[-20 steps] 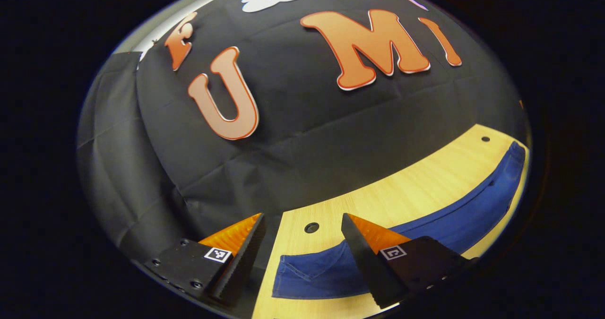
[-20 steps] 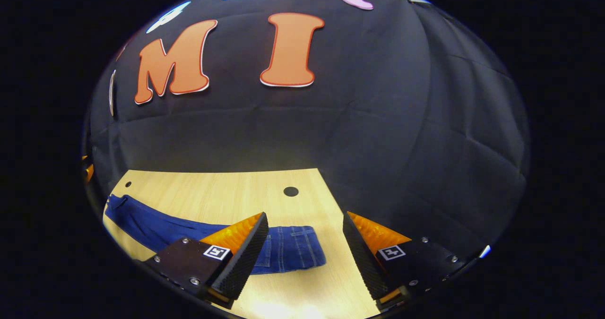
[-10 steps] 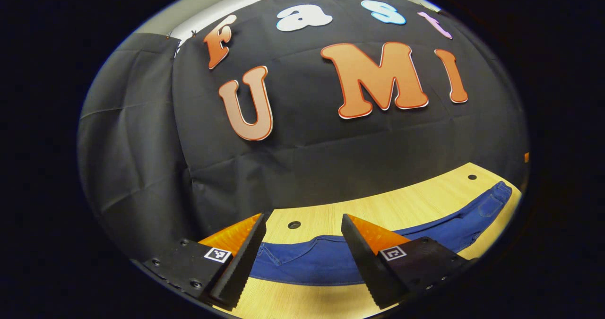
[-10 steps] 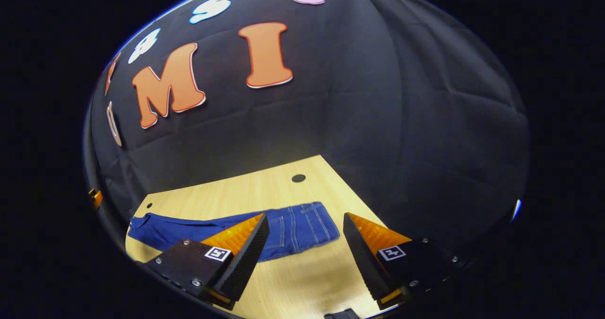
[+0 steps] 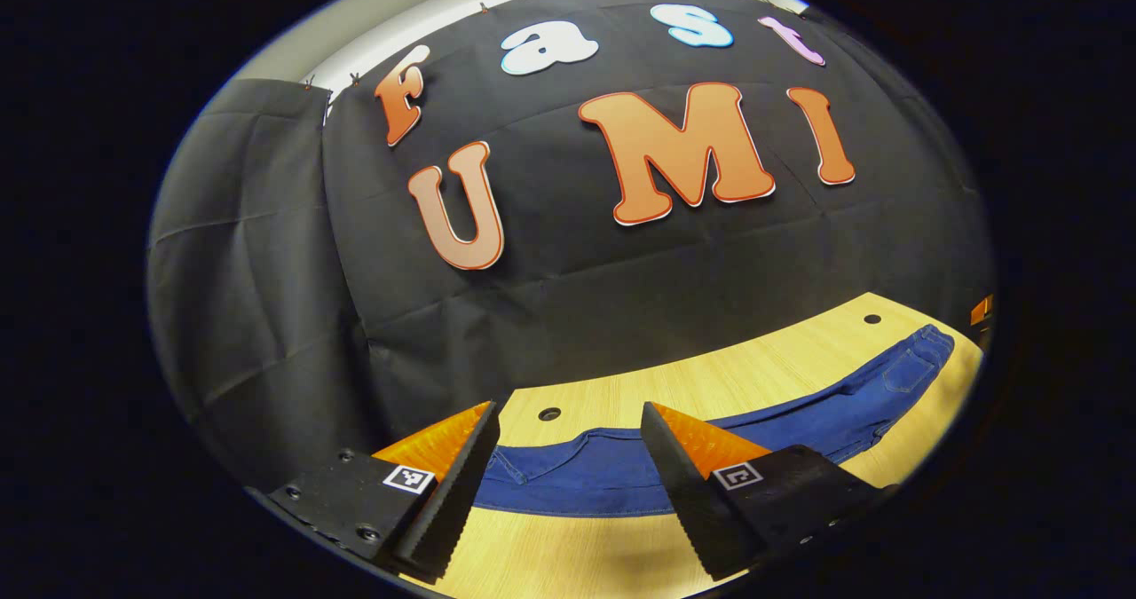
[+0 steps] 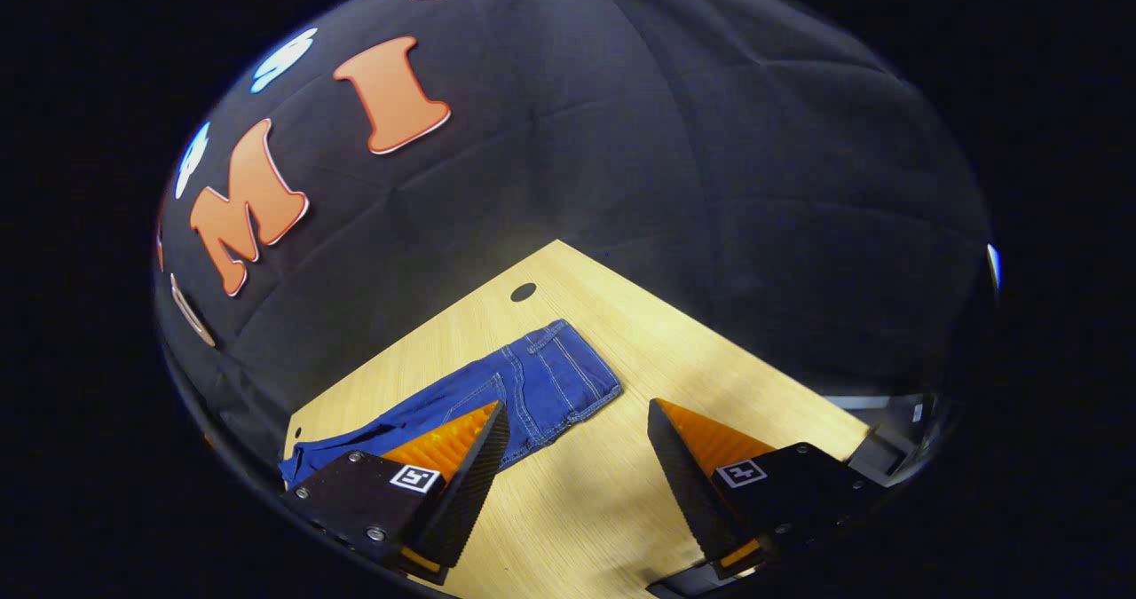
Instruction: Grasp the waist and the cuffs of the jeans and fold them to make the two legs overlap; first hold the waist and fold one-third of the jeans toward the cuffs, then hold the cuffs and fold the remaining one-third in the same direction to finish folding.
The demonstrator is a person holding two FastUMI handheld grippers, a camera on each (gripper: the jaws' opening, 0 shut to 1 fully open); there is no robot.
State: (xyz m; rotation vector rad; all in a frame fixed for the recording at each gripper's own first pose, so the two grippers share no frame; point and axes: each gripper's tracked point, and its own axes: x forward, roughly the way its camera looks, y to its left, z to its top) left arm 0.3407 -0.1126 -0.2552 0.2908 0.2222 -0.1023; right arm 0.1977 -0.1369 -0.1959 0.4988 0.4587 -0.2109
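On the desk (image 5: 710, 386), in the left gripper view: jeans (image 5: 621, 479) laid flat, stretched lengthwise from lower left to far right. Cuff end (image 5: 506, 470) near the left, just beyond the left gripper (image 5: 568, 484). Waist end (image 5: 923, 350) at the far right, near the desk edge. Round hole (image 5: 549, 413) in the desk just behind the cuff end; second hole (image 5: 872, 319) near the waist end. Jaws of the left gripper spread wide, holding nothing, poised above the cuff portion; contact with the fabric not visible. Small part of the other gripper visible at the far right edge, past the waist end.

In the right gripper view, from left to right: legs of the jeans (image 6: 399, 417) running off toward the lower left, partly hidden behind the left finger (image 6: 444, 475). Waist end (image 6: 559, 377), with pocket and seams visible, lying flat on the desk (image 6: 710, 359) ahead of the right gripper (image 6: 577, 484). Hole (image 6: 523, 292) in the desk behind the waist. Jaws of the right gripper spread wide, holding nothing, above bare desk just short of the waist. Desk corner at the right, with booth wall (image 6: 710, 182) behind.
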